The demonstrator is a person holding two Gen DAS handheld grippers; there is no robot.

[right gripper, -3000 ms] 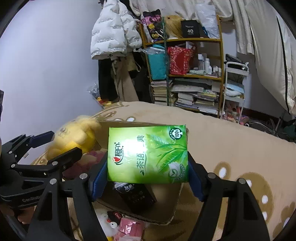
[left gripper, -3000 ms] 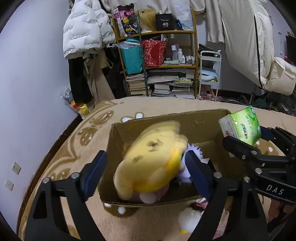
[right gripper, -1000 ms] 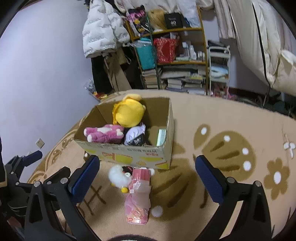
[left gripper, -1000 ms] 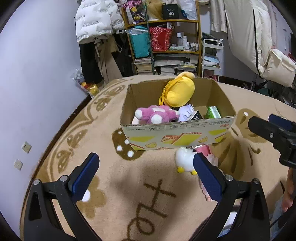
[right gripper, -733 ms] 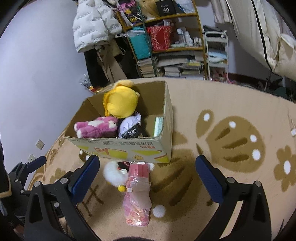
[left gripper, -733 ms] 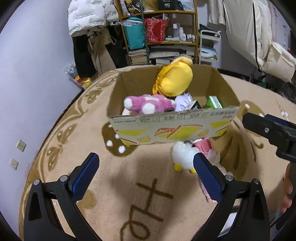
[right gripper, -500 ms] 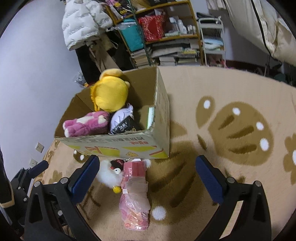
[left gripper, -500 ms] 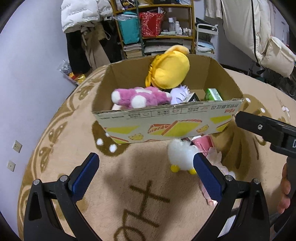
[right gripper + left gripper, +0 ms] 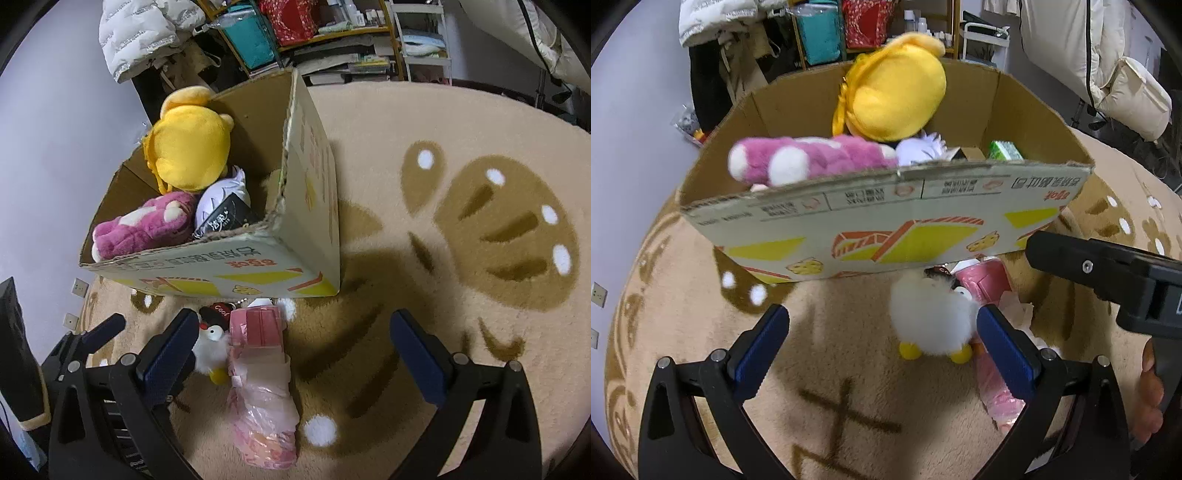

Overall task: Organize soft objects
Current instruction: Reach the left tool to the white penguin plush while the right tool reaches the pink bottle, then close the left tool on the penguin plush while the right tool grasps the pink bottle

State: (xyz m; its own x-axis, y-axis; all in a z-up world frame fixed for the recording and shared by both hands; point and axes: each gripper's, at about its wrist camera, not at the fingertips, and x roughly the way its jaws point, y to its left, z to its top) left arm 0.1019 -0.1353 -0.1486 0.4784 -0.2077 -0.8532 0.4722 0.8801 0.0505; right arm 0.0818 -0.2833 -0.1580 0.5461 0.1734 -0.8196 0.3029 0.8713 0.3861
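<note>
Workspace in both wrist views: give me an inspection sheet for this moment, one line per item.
Surface: beige patterned rug, brown motifs.
Job's things: cardboard box holds yellow plush, pink plush, a white item and green tissue pack; white chick plush and pink wrapped pack lie on the rug by the box's front wall.
Clutter: nothing seen on the rug besides these.
Grippers: left gripper and right gripper both have jaws wide open, empty.
Cables: nothing seen.
Surroundings: shelf of books and bags, white puffer jacket.
</note>
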